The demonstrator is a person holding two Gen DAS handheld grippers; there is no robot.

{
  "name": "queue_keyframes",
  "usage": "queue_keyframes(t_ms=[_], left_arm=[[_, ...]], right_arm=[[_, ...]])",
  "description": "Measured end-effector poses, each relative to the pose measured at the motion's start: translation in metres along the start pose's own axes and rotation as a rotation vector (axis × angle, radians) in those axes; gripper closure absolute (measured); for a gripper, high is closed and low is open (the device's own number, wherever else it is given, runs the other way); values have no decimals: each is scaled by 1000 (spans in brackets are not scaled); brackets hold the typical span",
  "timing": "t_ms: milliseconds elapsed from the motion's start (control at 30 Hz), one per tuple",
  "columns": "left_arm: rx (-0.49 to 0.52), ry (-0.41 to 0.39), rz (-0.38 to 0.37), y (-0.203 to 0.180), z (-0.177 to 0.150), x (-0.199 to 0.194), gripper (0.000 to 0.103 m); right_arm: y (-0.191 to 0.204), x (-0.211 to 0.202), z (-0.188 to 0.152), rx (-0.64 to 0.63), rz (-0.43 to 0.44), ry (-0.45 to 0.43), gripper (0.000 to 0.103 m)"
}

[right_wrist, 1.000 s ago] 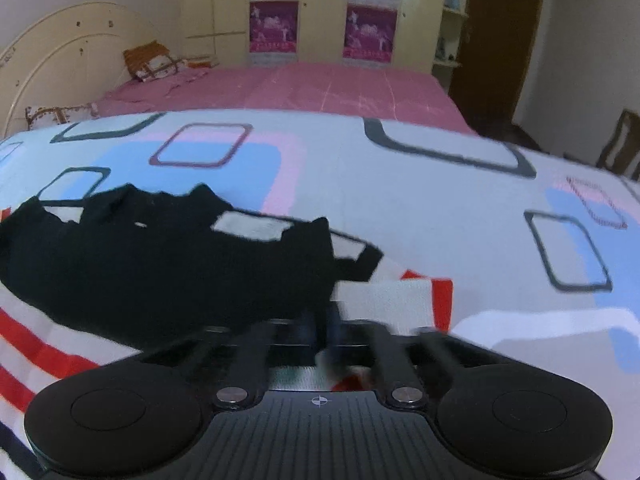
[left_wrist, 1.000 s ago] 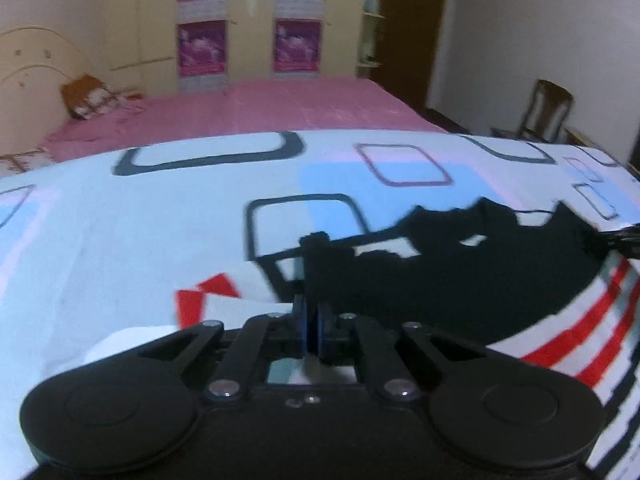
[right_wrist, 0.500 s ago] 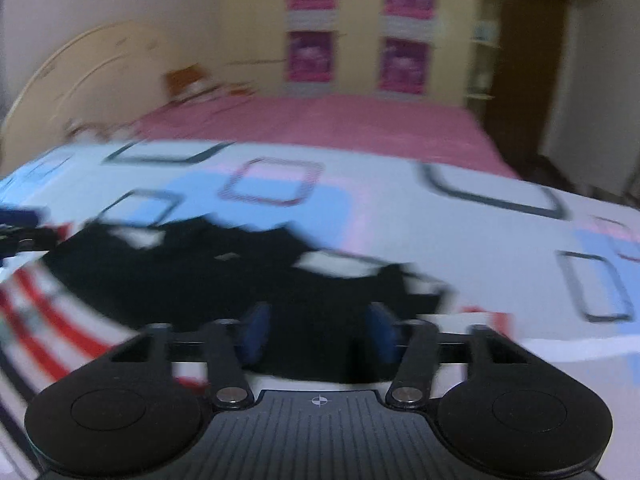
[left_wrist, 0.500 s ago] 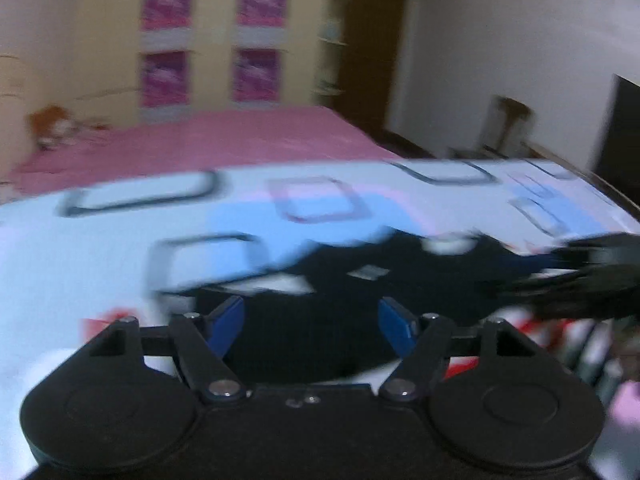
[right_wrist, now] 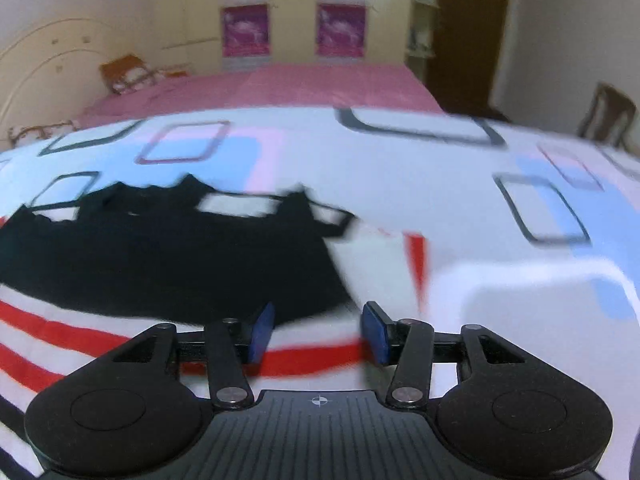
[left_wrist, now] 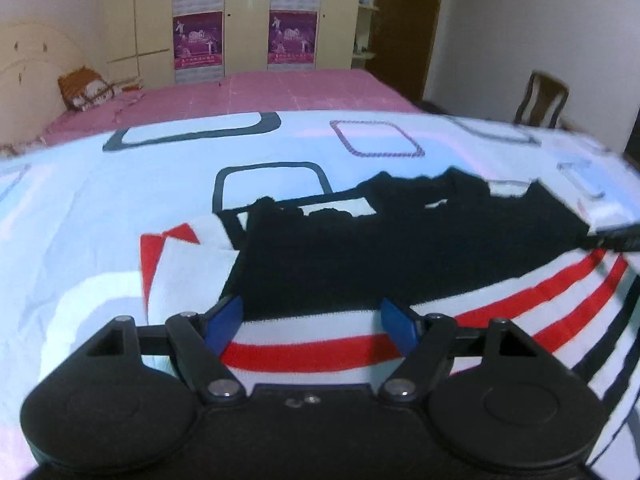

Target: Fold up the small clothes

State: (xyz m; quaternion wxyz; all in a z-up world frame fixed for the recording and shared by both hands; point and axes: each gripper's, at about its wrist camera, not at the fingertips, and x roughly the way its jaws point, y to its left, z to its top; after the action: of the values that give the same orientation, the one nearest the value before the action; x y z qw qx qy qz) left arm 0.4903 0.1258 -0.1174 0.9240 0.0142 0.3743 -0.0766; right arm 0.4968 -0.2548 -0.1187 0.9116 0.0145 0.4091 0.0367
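A small garment lies flat on the patterned sheet, its black part (left_wrist: 400,248) folded over a white part with red and dark stripes (left_wrist: 320,352). A white sleeve with a red cuff (left_wrist: 180,264) sticks out at its left. My left gripper (left_wrist: 314,320) is open just above the striped cloth near the black edge, with nothing pinched. In the right wrist view the same black part (right_wrist: 180,260) and stripes (right_wrist: 60,320) fill the left half. My right gripper (right_wrist: 316,326) is open over the garment's right end, its blue pads (right_wrist: 262,332) clear of the cloth.
The white sheet with blue, pink and dark squares (left_wrist: 100,220) spreads all around the garment. Behind it are a pink bed (left_wrist: 280,92) with a pillow (left_wrist: 84,88), a wardrobe with purple posters (left_wrist: 198,40) and a wooden chair (left_wrist: 544,100) at the right.
Both grippers were shut at the garment's edge a second ago; both have since opened and let the cloth go. The garment now lies flat, and the views shifted slightly.
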Motion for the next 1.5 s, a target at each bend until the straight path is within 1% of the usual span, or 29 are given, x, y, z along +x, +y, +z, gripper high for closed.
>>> queue_keyframes(t_ms=[33, 67, 100, 133, 200, 267, 300, 333, 400, 467, 533, 567, 600, 633, 667, 733, 767, 800, 833, 867, 900, 967, 1033, 1100, 1133, 1200, 1333, 1433, 1500], left_arm=[[-6, -4, 14, -7, 2, -5, 30], [-8, -34, 1, -13, 4, -15, 29], [-6, -72, -27, -21, 3, -25, 22], [-8, -85, -50, -27, 1, -31, 20], [16, -64, -112, -51, -4, -32, 21], [56, -43, -131, -74, -13, -27, 21], [67, -20, -136, -82, -19, -22, 21], [70, -1, -130, -85, -23, -17, 20], [69, -18, -124, -84, -31, -18, 18], [61, -7, -126, -77, -30, -23, 19], [43, -3, -96, -65, -29, -30, 21], [37, 3, -66, -55, -31, -31, 22], [24, 9, -37, -42, -36, -38, 21], [5, 8, -23, -31, -41, -44, 20], [-13, 5, -10, -18, -47, -51, 20], [-23, -1, 10, -2, -57, -61, 20], [-22, -2, 17, -5, -56, -63, 21], [-14, -6, 38, -11, -54, -67, 24], [-8, -18, 48, -19, -51, -73, 23], [-9, -40, 26, -27, -50, -77, 23], [-19, -63, -6, -35, -50, -83, 22], [-38, -74, -55, -50, -51, -87, 22], [-27, -51, -82, -68, -57, -82, 24], [2, 24, -61, -82, -65, -70, 25], [11, 45, -44, -86, -70, -65, 24], [26, 29, -23, -90, -73, -67, 24], [8, 37, -13, -90, -71, -69, 24], [18, 39, -2, -94, -74, -71, 24], [20, 42, 0, -92, -75, -73, 24]], right_arm=[[2, -6, 2, 1, -14, -14, 55], [7, -17, 3, -6, -21, -53, 55], [15, -30, 3, -19, 3, -103, 55], [26, -36, 2, -32, 40, -116, 55], [52, -42, -4, -91, 125, -94, 55], [82, -41, -17, -168, 175, -76, 55], [94, -36, -25, -200, 191, -52, 55], [104, -29, -31, -223, 185, -23, 55], [107, -24, -41, -227, 159, -39, 55], [103, -25, -39, -204, 165, -27, 55], [94, -30, -36, -190, 149, -14, 55], [87, -36, -35, -176, 133, -13, 55], [75, -40, -36, -171, 97, -8, 55], [63, -41, -40, -161, 46, 8, 55], [48, -46, -45, -133, 23, 18, 55], [19, -54, -56, -49, 27, 39, 55], [13, -58, -59, -29, 43, 35, 55], [15, -61, -59, -25, 34, 34, 55], [23, -68, -58, -32, 11, 26, 55], [32, -76, -56, -39, 9, 1, 55], [45, -85, -55, -42, 42, -33, 55], [72, -93, -60, -67, 104, -46, 55], [98, -89, -69, -106, 124, -14, 55], [114, -72, -85, -118, 111, 78, 55], [117, -71, -94, -123, 98, 59, 55], [122, -79, -102, -164, 77, 33, 55], [124, -80, -95, -140, 104, 51, 55], [129, -79, -96, -184, 96, 41, 55], [126, -78, -99, -188, 101, 39, 55]])
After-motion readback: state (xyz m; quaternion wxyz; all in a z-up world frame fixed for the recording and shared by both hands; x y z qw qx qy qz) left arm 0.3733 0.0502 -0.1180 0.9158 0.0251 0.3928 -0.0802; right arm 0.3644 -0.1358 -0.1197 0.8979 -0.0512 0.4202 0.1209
